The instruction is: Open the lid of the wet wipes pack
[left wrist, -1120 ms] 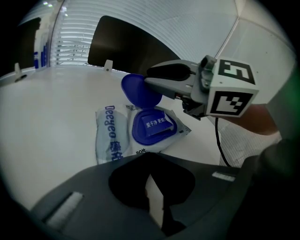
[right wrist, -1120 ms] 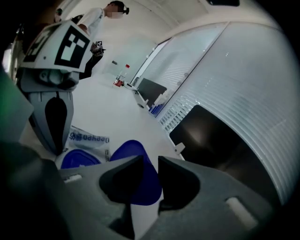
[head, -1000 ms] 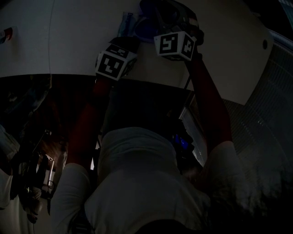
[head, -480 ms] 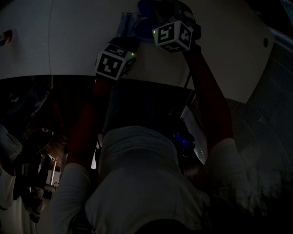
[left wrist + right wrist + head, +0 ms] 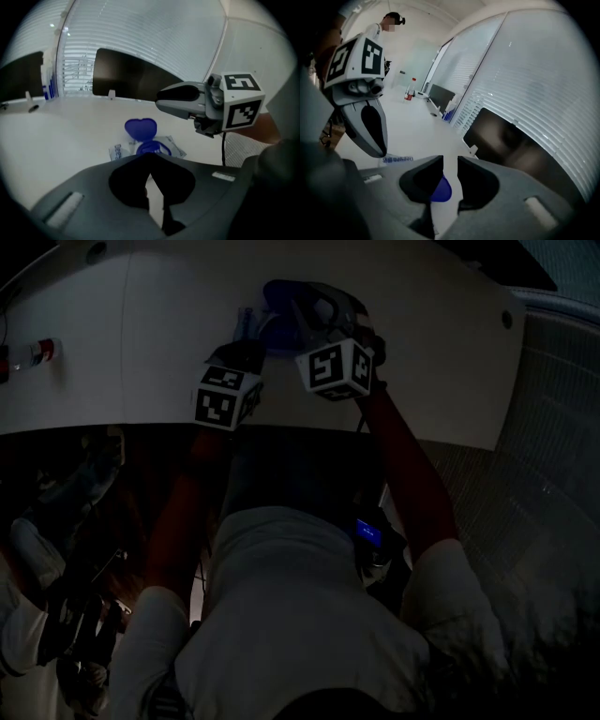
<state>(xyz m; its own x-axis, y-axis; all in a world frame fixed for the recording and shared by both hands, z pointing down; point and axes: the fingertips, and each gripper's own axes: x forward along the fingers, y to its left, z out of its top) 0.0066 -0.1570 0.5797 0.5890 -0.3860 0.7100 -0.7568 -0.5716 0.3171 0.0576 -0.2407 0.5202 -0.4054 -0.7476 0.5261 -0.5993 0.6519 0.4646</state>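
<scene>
Wet wipes pack [image 5: 171,146] lies crosswise, lid [image 5: 140,129] upright; left gripper [image 5: 150,160] fingers closed; right gripper [image 5: 450,163] fingers slightly apart.

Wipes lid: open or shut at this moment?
Open. In the left gripper view the blue lid stands flipped up behind the round opening of the pack.

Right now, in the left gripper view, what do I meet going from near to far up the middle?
left gripper → wipes pack, its blue lid standing open → dark screen → window blinds
</scene>
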